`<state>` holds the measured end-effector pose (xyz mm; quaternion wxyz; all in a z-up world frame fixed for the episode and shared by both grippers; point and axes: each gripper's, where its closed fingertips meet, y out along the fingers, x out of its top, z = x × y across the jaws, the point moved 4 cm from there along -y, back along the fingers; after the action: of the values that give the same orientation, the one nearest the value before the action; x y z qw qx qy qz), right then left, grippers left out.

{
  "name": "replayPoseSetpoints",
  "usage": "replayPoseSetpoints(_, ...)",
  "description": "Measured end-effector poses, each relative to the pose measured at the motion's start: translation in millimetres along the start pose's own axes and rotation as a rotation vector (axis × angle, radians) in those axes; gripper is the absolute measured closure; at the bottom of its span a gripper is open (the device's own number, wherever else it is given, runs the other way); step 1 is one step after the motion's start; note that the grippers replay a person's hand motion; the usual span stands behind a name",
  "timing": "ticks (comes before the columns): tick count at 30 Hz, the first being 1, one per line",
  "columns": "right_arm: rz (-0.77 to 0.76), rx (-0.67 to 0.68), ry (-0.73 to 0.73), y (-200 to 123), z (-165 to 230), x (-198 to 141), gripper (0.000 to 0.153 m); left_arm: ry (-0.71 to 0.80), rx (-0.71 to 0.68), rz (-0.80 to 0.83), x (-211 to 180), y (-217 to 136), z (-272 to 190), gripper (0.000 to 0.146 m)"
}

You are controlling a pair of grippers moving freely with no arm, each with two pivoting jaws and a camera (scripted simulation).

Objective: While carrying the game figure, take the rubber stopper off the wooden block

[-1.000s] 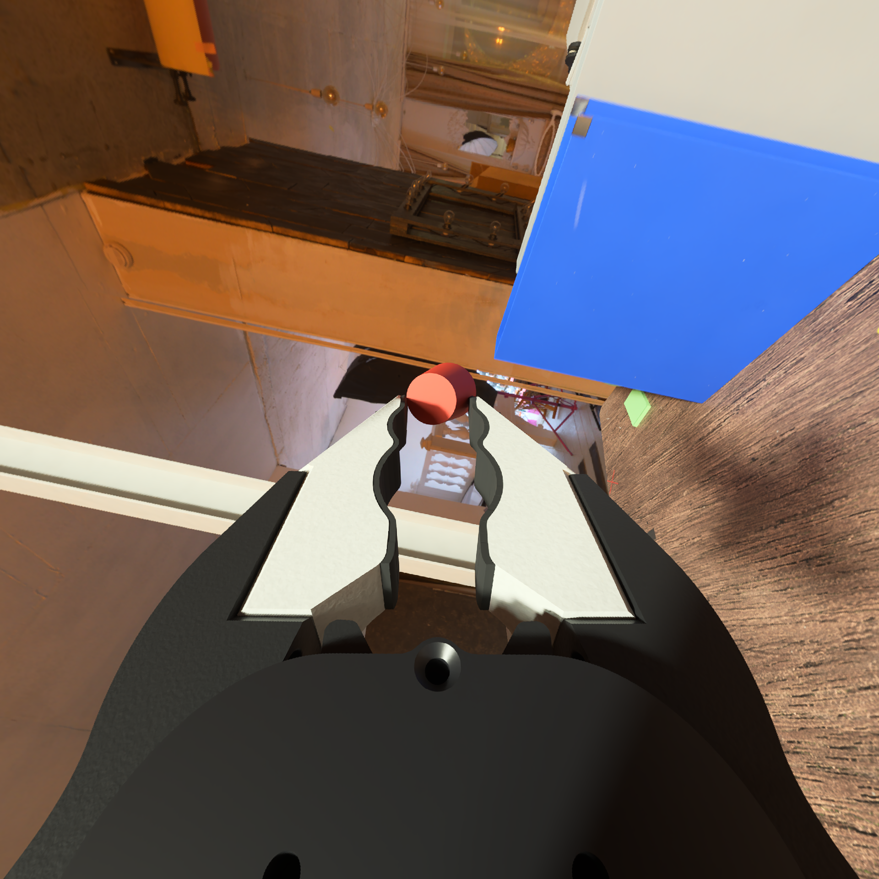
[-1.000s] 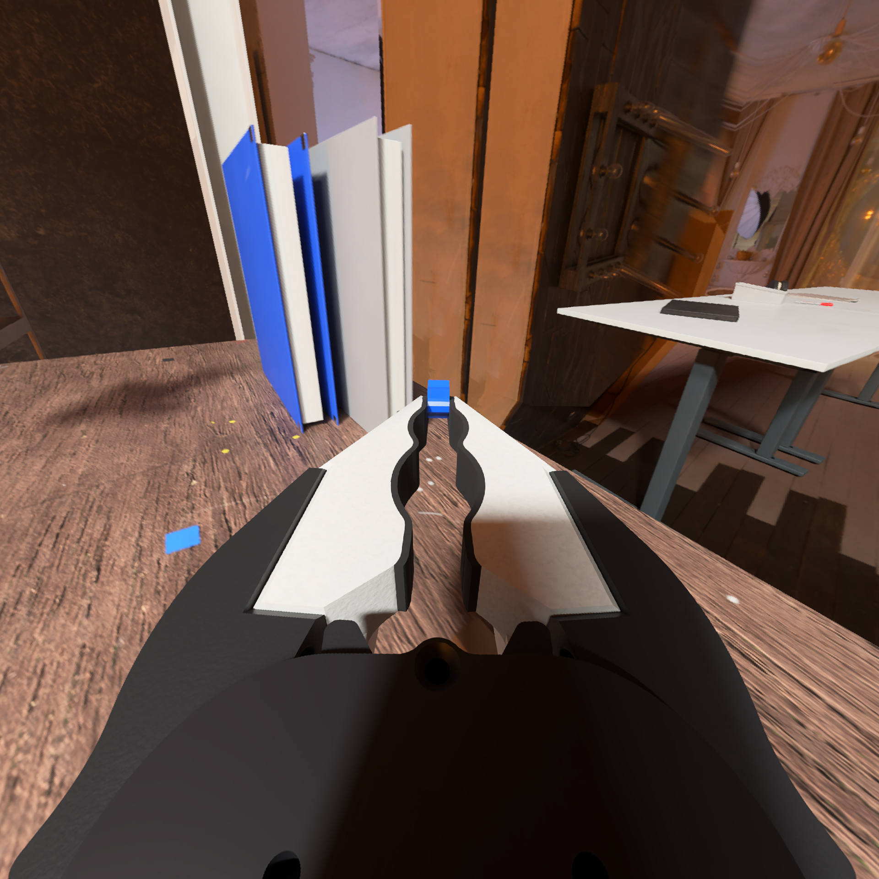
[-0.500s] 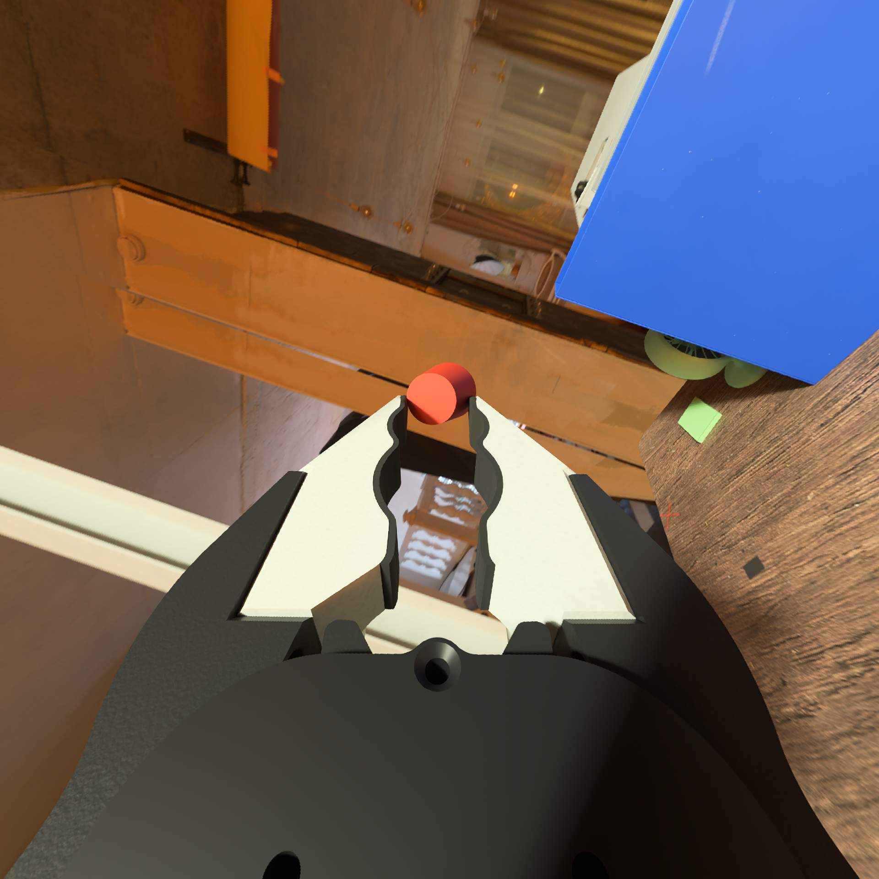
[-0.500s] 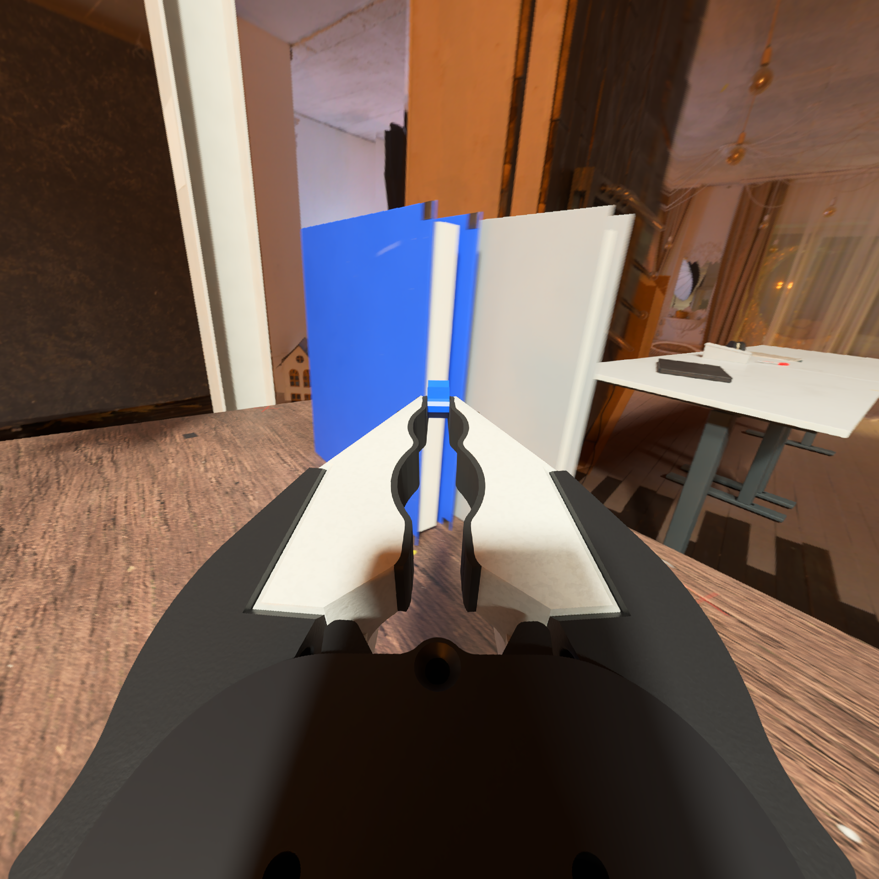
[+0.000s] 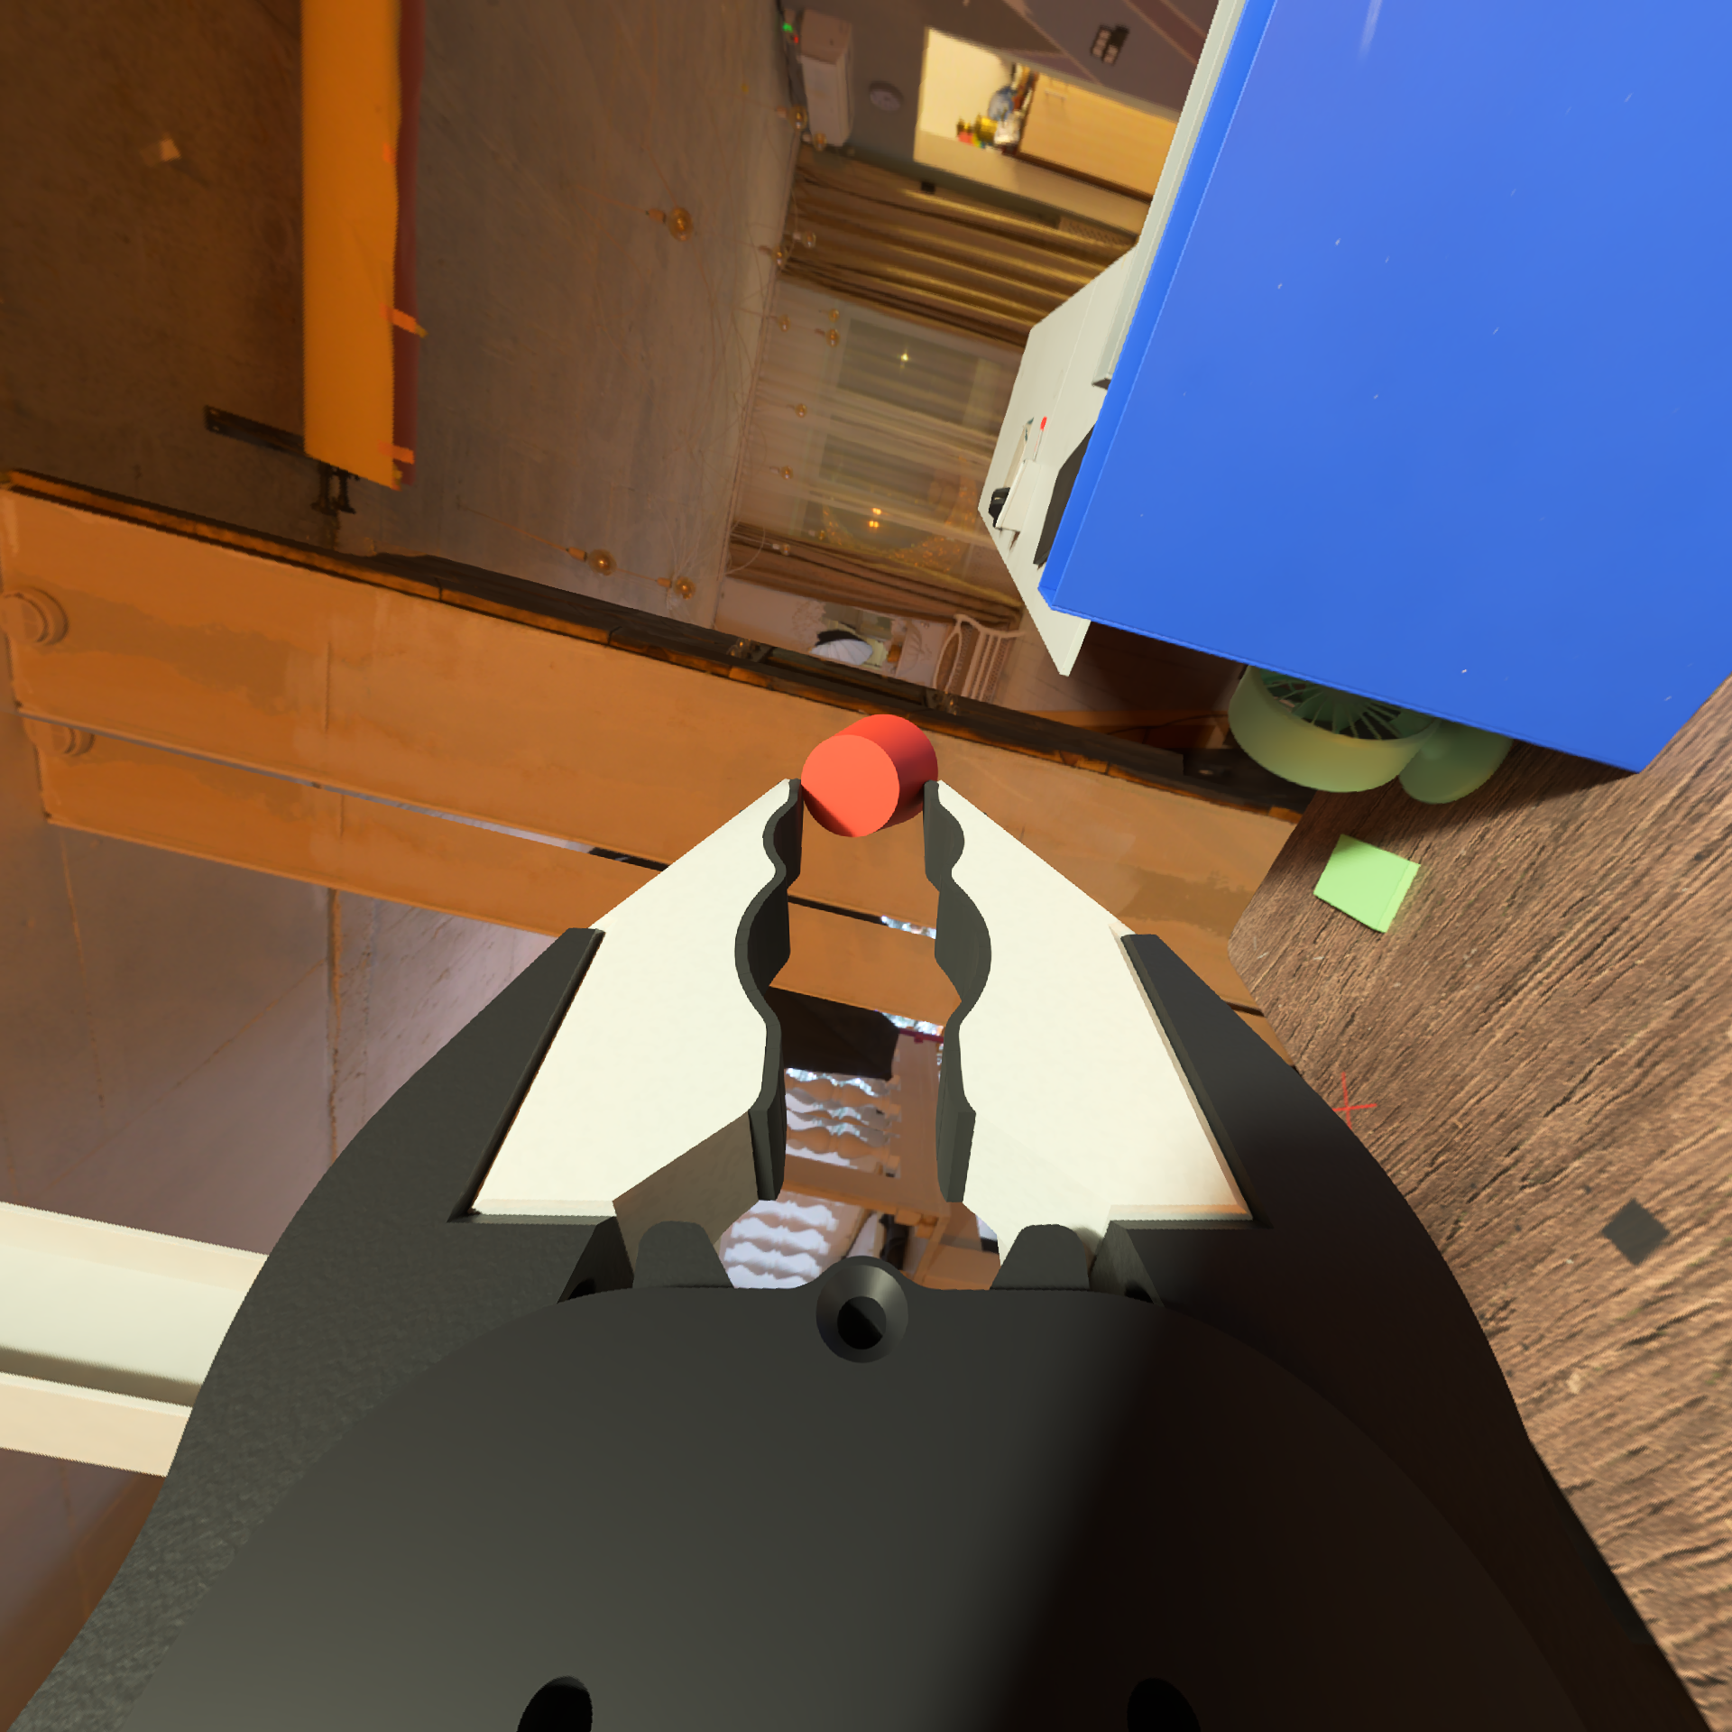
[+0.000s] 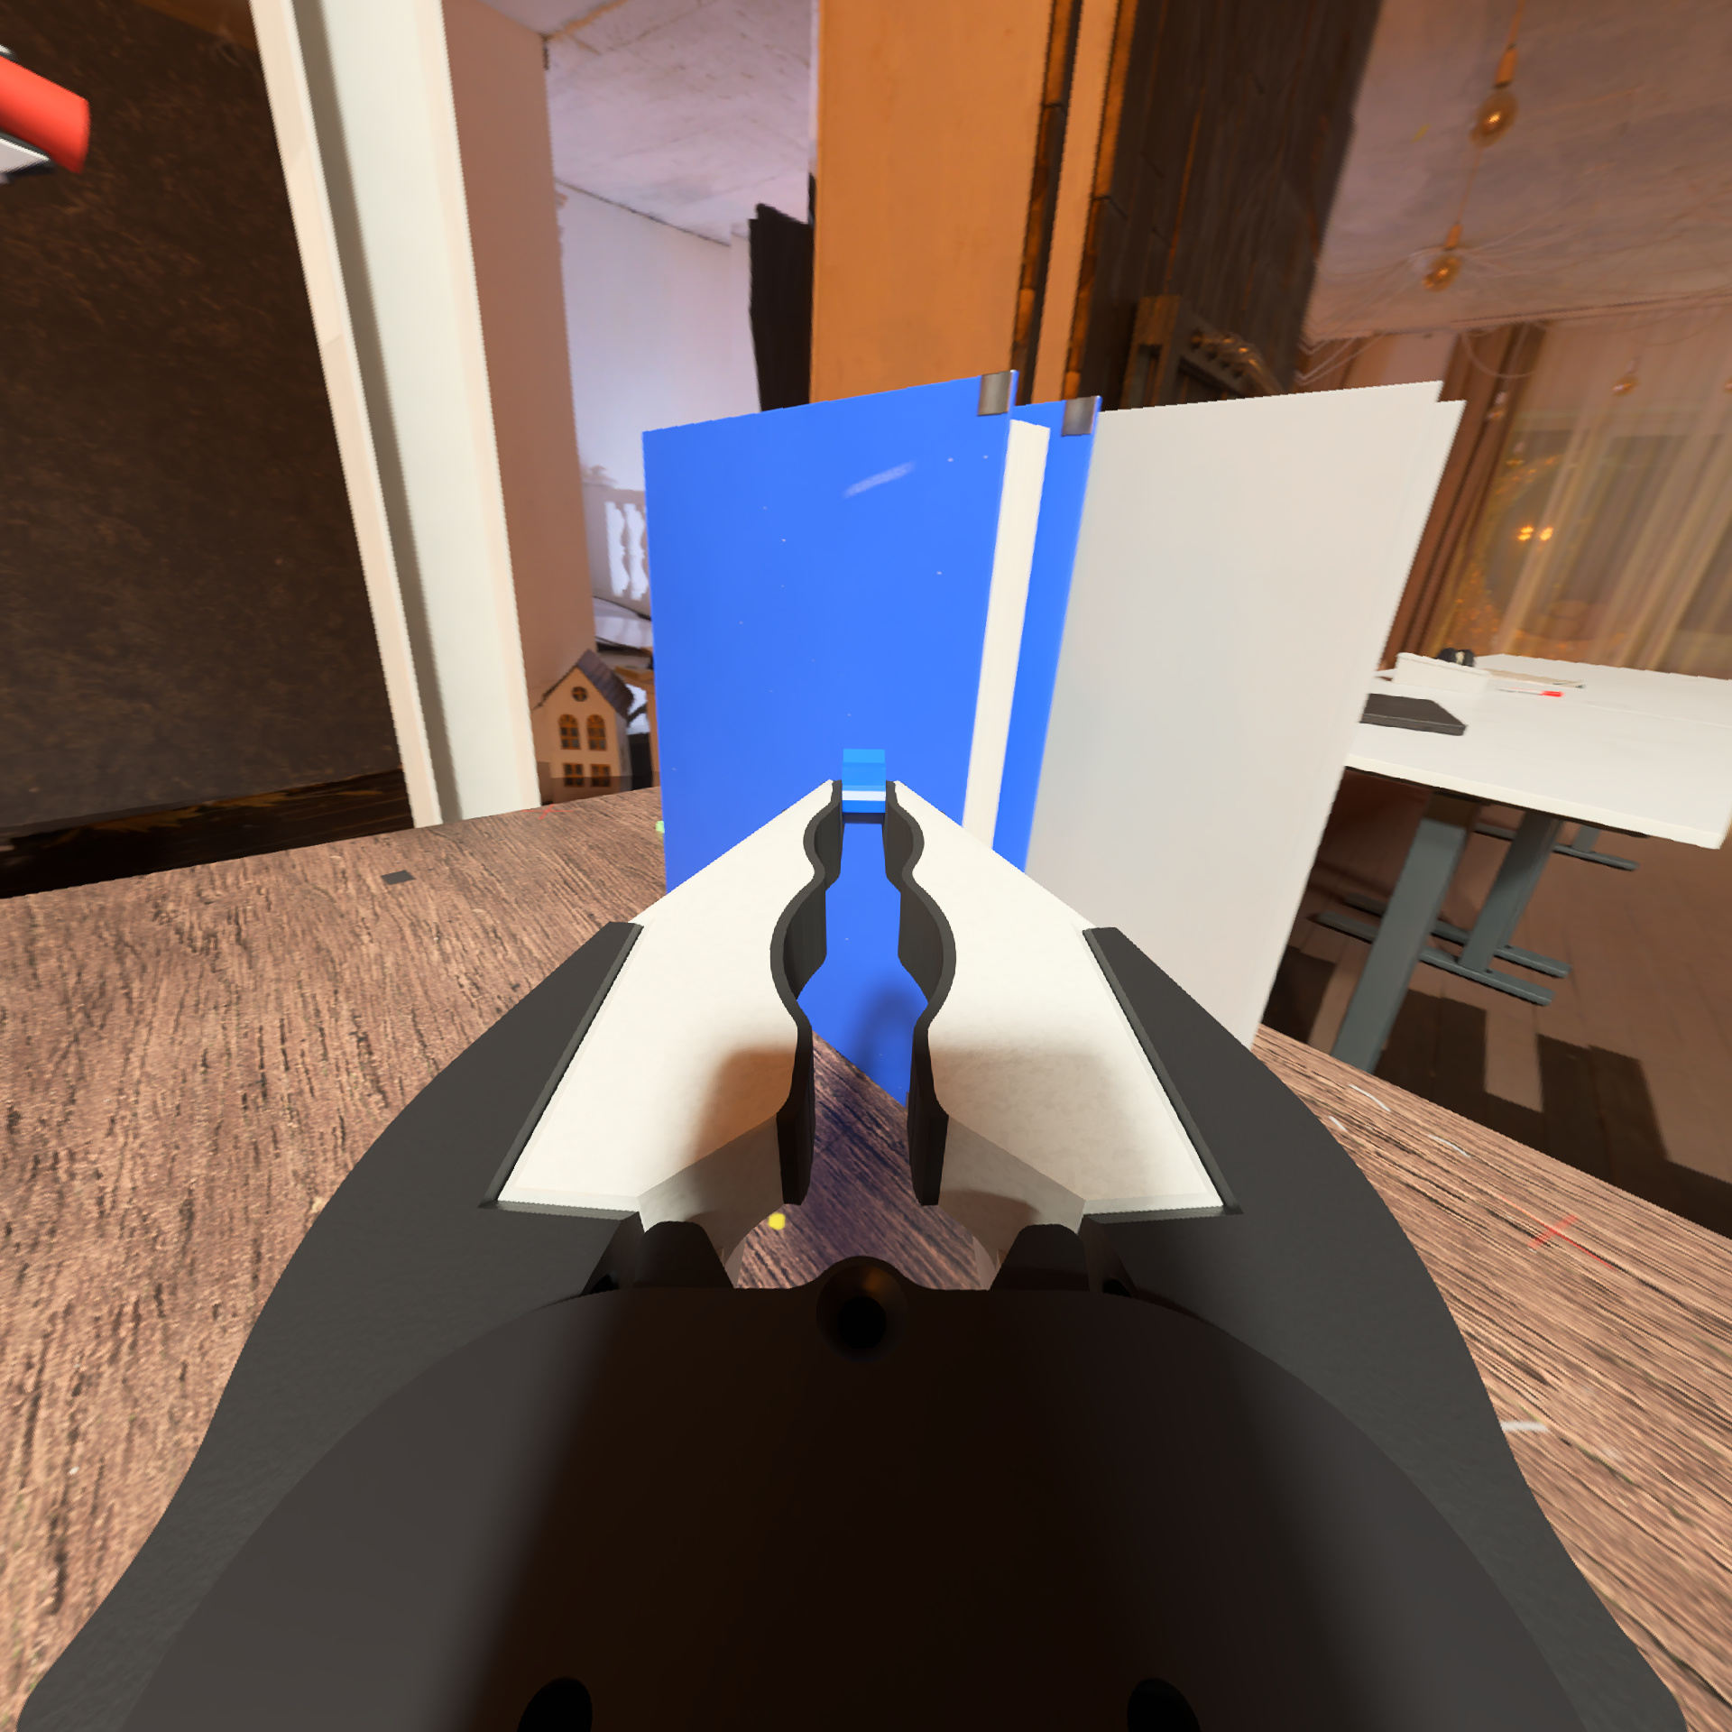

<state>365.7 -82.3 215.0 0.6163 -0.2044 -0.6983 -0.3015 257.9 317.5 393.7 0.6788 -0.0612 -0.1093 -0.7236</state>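
Observation:
My left gripper (image 5: pixel 864 797) is shut on a red cylindrical rubber stopper (image 5: pixel 867 774), held at its fingertips in the air beside the wooden table (image 5: pixel 1518 1078); this view is rolled sideways. The stopper also shows at the top left edge of the right wrist view (image 6: pixel 42 117). My right gripper (image 6: pixel 863 797) is shut on a small blue game figure (image 6: pixel 863 780) with a pale band, held above the table (image 6: pixel 234 1031) in front of a blue binder. The wooden block is not in view.
Upright blue binders (image 6: pixel 825 637) and white binders (image 6: pixel 1209 675) stand on the table straight ahead of the right gripper; the blue one fills the left view's upper right (image 5: pixel 1425 356). A pale green fan (image 5: pixel 1331 740) and a green square (image 5: pixel 1366 881) lie near it. A white desk (image 6: pixel 1546 750) stands off right.
The left gripper has kept turning with the stopper held; the fan and green square came further into view. The right gripper swung toward the binders, which now look nearer; the figure stays gripped.

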Motion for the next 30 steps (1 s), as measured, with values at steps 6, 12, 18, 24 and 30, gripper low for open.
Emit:
replayPoseSetpoints(6, 0.028, 0.062, -0.039, 14.3, 6.6, -5.6, 0.145, 0.031, -0.021, 0.04, -3.7, 24.5, 5.1, 0.121)
replayPoseSetpoints(12, 0.014, 0.144, -0.029, 27.3, 13.8, -3.8, 0.146, 0.084, -0.035, 0.066, -1.6, 41.7, 2.3, 0.121)
replayPoseSetpoints(18, -0.012, 0.195, -0.031, 36.9, 18.9, 2.0, 0.146, 0.113, -0.018, 0.084, -4.3, 50.8, 7.5, 0.121)
replayPoseSetpoints(24, -0.014, 0.205, -0.022, 39.3, 24.3, -3.6, 0.145, 0.123, -0.032, 0.099, -10.2, 54.8, 4.2, 0.121)
replayPoseSetpoints(30, -0.008, 0.194, -0.005, 37.0, 23.4, -8.1, 0.146, 0.129, -0.032, 0.097, -8.3, 52.9, 3.4, 0.121)
